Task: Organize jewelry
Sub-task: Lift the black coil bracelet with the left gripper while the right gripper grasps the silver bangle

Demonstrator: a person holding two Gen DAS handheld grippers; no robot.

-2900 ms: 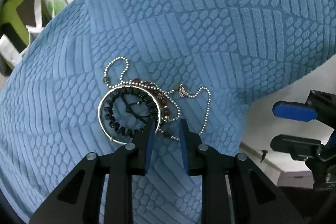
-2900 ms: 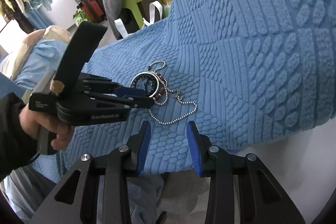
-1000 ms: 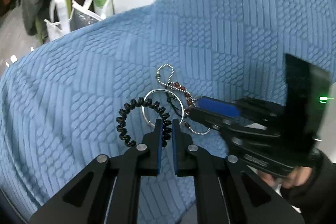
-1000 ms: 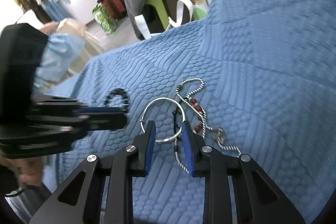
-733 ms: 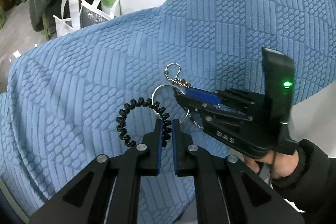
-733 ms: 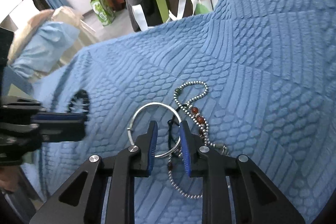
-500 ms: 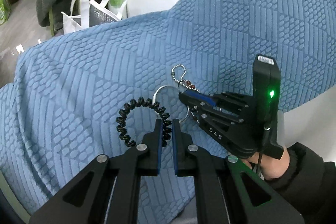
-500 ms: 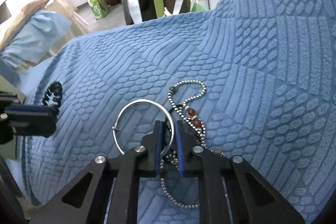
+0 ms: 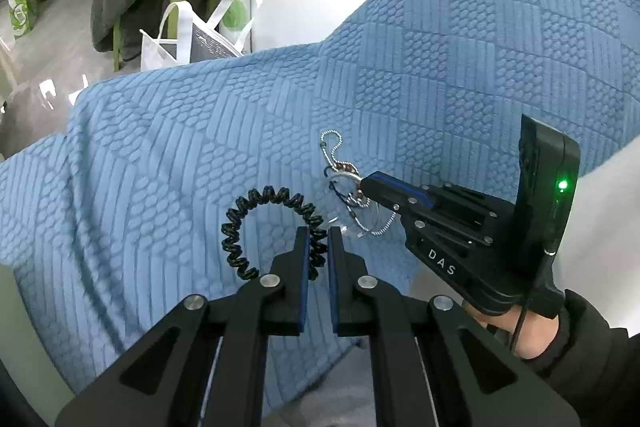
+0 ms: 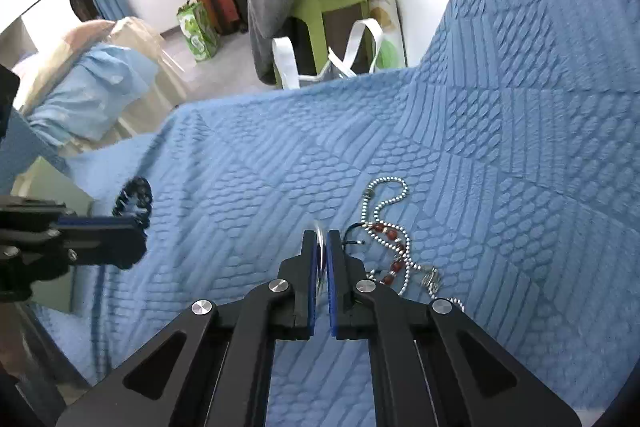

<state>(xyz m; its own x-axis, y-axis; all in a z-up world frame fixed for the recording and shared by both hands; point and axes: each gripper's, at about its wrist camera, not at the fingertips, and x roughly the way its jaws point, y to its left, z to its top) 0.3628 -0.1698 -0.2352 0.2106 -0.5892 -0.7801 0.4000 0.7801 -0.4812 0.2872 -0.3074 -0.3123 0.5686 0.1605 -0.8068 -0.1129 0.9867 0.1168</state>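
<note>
Left claw (image 9: pixel 317 247) pinches the black coil bracelet (image 9: pixel 260 219), clear of the heap. Right claw (image 10: pixel 322 251) clamps the silver bangle (image 10: pixel 319 231), tilted up. Bead chain (image 10: pixel 386 211) and red bead bracelet (image 10: pixel 394 257) lie tangled on the blue bedspread (image 10: pixel 500 131), unsorted.

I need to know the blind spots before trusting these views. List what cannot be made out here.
- Silver bangle: right wrist view, only a blurred sliver shows between the right gripper pads.
- Black coil bracelet: right wrist view, blurred, partly behind the left gripper.
- Ball chain and red-bead strand: left wrist view, too small to untangle; right gripper covers their near end.
- Charm: right wrist view, too small to identify.
</note>
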